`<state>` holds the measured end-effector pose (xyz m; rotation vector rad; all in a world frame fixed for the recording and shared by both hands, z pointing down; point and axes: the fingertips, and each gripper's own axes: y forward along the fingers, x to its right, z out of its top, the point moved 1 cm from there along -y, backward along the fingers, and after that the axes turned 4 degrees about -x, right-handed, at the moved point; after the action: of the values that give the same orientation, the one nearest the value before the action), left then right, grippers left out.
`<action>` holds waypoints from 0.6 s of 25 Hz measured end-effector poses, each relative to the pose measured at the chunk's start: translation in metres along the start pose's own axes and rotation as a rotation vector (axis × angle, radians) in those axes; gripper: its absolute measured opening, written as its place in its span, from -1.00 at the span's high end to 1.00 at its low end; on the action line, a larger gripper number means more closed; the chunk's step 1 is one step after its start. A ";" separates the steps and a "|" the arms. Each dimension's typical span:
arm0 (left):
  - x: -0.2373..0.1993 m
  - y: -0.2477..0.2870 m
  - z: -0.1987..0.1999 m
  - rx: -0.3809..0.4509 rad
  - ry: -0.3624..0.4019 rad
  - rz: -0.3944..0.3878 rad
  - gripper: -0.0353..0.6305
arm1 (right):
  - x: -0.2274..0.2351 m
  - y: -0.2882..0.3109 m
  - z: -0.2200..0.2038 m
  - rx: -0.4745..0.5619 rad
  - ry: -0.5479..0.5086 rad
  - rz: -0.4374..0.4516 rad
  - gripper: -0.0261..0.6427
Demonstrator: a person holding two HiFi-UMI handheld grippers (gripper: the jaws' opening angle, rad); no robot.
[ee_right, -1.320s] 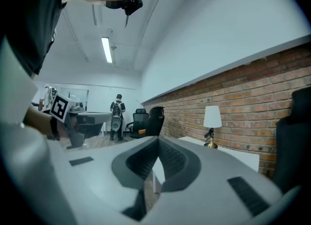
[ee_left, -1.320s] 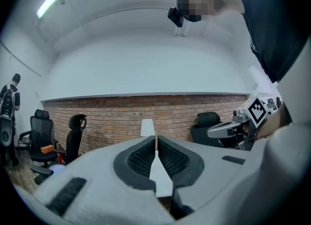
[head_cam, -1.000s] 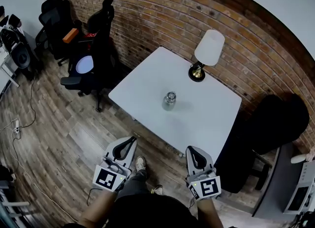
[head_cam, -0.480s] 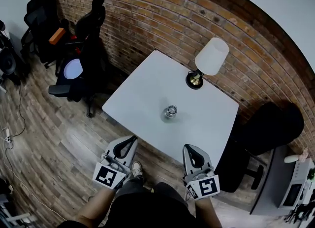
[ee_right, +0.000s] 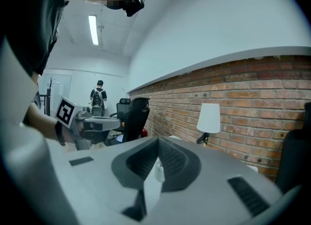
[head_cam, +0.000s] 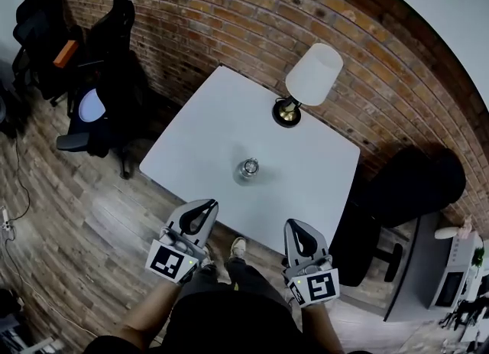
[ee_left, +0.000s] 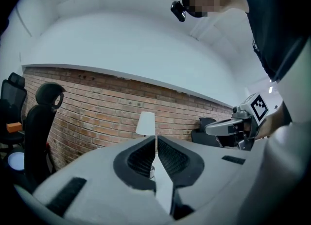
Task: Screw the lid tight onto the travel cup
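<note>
White table [head_cam: 221,127], red-brick wall [head_cam: 229,1], white lampshade [head_cam: 312,74], black chairs [head_cam: 114,77]

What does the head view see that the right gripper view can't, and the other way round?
Only the head view: the brown wooden plank floor and the person's pale shoe.
Only the right gripper view: a far-off person with a backpack and a long ceiling light.
Both: the red brick wall, the white-shaded table lamp, the small clear travel cup, a black office chair and the left gripper.
</note>
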<state>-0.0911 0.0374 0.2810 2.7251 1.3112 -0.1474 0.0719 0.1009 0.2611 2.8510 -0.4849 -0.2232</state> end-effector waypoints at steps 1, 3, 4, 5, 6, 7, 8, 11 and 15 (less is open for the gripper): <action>0.001 0.005 0.003 0.004 0.009 0.004 0.79 | 0.005 0.002 -0.001 0.003 0.001 0.004 0.88; -0.001 0.010 0.011 0.019 0.018 0.032 0.79 | 0.012 0.008 -0.001 0.011 -0.002 0.020 0.88; -0.003 0.010 0.015 0.025 0.024 0.046 0.79 | 0.015 0.011 0.000 0.018 -0.006 0.028 0.88; -0.003 0.011 0.017 0.024 0.032 0.054 0.79 | 0.019 0.014 0.001 0.025 -0.010 0.034 0.88; -0.002 0.013 0.019 0.018 0.040 0.057 0.79 | 0.022 0.018 0.002 0.030 -0.010 0.039 0.88; -0.001 0.015 0.019 0.010 0.044 0.059 0.79 | 0.026 0.021 0.001 0.033 -0.008 0.043 0.88; -0.002 0.017 0.019 0.004 0.046 0.062 0.79 | 0.029 0.025 0.000 0.034 -0.003 0.048 0.88; -0.004 0.025 0.010 -0.015 0.044 0.075 0.79 | 0.033 0.036 -0.012 0.022 0.004 0.071 0.88; -0.002 0.034 -0.008 -0.051 0.024 0.074 0.79 | 0.032 0.052 -0.028 0.000 0.014 0.119 0.88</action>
<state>-0.0655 0.0163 0.2912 2.7362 1.2009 -0.0738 0.0908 0.0484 0.2977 2.8101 -0.6485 -0.1815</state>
